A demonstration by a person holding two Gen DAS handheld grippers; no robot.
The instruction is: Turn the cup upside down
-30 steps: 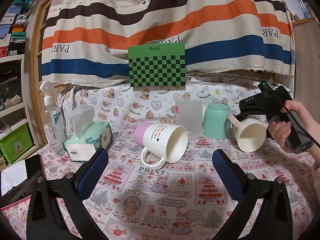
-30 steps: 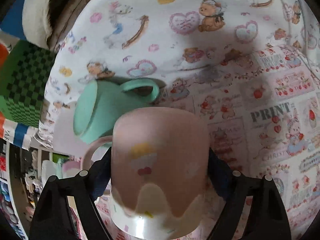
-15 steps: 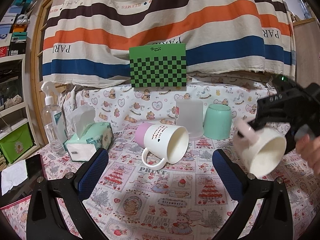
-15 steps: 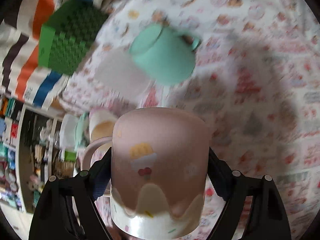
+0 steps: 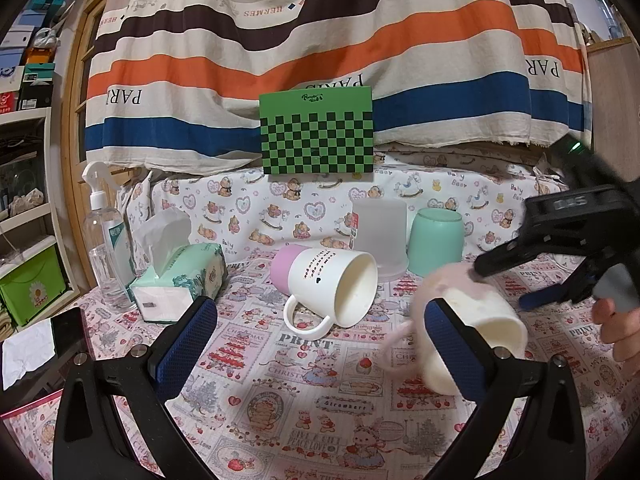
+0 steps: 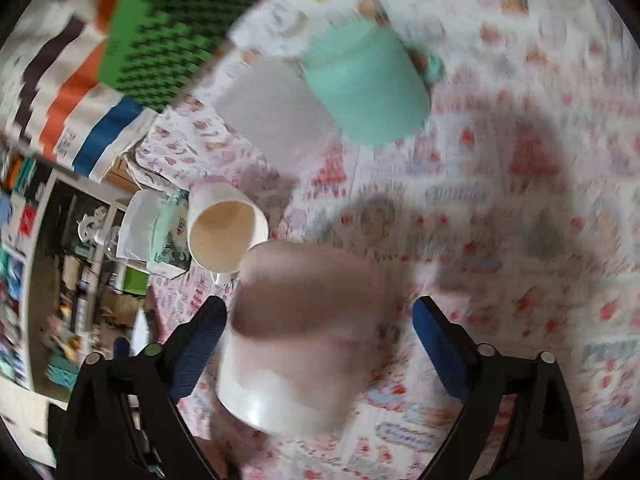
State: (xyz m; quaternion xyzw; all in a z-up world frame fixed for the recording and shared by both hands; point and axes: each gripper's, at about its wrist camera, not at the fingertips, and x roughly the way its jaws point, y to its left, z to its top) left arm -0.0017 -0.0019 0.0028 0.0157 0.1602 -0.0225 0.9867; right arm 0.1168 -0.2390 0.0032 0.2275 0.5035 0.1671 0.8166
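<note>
The pink cup [image 6: 304, 332] shows heavily blurred between the blue pads of the right hand-held gripper [image 6: 316, 320], pink base away from the camera and cream rim nearest it. There is a clear gap between the cup and the right-hand pad [image 6: 436, 344]; the left-hand pad lies just beside the cup, and whether it touches cannot be told. The jaws stand wide. In the left wrist view the same pink cup [image 5: 472, 320] appears blurred and tilted, cream mouth turned down and to the right over the patterned table [image 5: 280, 400], partly hidden behind the left gripper's right finger [image 5: 456, 344]. Whether it rests on the cloth cannot be told.

The left hand-held gripper [image 5: 320, 328] is wide and holds nothing.

Beside the pink cup, a white mug [image 5: 332, 284] with a lilac base lies on its side, mouth toward the camera, handle on the cloth. Behind it stand a frosted tumbler [image 5: 380, 236] and a mint cup [image 5: 436, 240], both mouth down and close together. Farther left sit a tissue pack [image 5: 180, 276] and a spray bottle [image 5: 106, 240]. A green checkerboard [image 5: 316, 136] leans against a striped cloth [image 5: 320, 40] at the back.

Only the left wrist view shows the right gripper's black body and the person's fingers [image 5: 616, 328] on it. Only the right wrist view shows the mint cup's handle [image 6: 432, 64].
</note>
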